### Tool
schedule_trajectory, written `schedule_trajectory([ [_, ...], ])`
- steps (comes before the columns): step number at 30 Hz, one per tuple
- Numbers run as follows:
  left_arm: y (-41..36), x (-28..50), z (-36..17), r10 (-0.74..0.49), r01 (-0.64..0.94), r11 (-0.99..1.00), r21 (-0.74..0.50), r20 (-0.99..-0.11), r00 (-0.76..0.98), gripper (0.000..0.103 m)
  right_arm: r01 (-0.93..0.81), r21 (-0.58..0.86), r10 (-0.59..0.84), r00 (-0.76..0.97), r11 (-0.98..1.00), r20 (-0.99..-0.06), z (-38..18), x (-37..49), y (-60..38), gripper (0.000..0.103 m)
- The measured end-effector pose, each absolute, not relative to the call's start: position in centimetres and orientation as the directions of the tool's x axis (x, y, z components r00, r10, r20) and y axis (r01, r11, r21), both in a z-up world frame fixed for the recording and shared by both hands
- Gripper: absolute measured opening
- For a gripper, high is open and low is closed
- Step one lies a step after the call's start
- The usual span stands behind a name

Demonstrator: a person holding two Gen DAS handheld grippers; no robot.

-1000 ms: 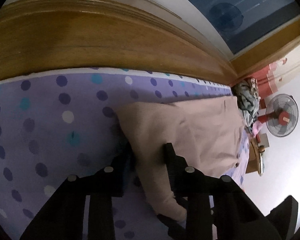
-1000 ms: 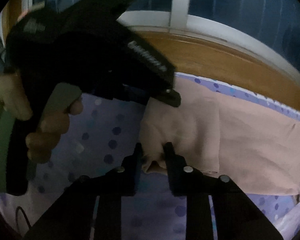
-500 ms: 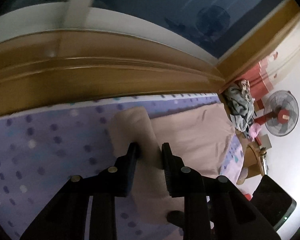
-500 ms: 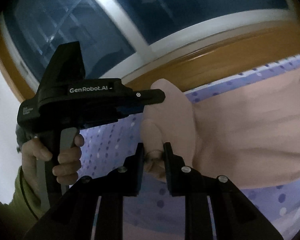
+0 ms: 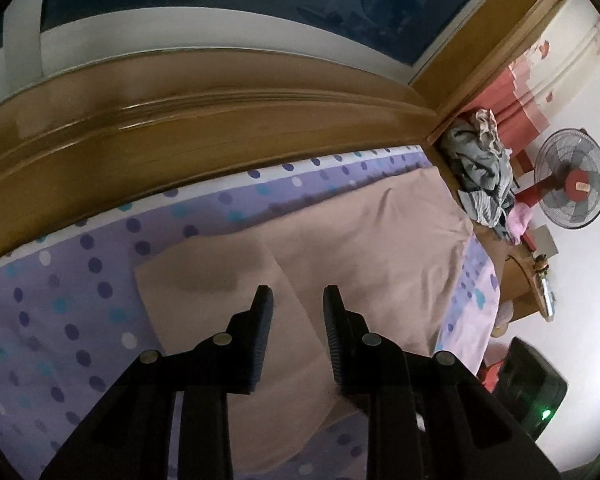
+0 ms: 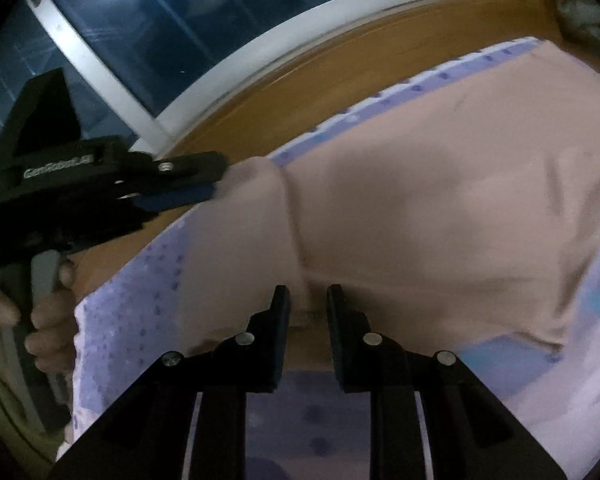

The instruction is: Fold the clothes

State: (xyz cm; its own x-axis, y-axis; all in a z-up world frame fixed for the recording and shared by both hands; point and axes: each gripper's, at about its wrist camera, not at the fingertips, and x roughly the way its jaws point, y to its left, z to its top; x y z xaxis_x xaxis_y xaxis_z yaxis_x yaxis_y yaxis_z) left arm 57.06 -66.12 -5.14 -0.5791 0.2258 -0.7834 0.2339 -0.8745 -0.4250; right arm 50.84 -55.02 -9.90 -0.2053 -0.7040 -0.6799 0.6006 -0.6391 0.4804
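Between my black left gripper (image 5: 296, 296) jaws lies a plain beige-pink garment (image 5: 364, 240). Beneath them spreads a lilac sheet (image 5: 60, 300), dotted navy, teal and white; beyond, a honey-brown wooden ledge (image 5: 180, 120).

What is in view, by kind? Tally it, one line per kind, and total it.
Grippers: 2 (left gripper, right gripper)
Pink garment: 1
Dotted sheet: 1
Fan: 1
Clothes pile: 1
Total: 6
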Motion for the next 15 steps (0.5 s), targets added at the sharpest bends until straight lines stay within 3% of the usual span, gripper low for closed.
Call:
schedule_trajectory([
  [9, -66.1, 55.1, -8.3, 0.16, 0.305, -0.886, -0.35, -0.846, -0.508, 0.025, 0.8, 0.415, -0.779, -0.1, -0.433, -0.619, -7.0, 52.7, -57.0, 0.02],
  [15, -65.6, 54.6, -9.9, 0.104, 0.344, -0.882, -0.32, -0.847, -0.522, 0.025, 0.87, 0.305, -0.719, -0.079, -0.388, -0.69, -10.2, 53.3, -58.5, 0.025],
])
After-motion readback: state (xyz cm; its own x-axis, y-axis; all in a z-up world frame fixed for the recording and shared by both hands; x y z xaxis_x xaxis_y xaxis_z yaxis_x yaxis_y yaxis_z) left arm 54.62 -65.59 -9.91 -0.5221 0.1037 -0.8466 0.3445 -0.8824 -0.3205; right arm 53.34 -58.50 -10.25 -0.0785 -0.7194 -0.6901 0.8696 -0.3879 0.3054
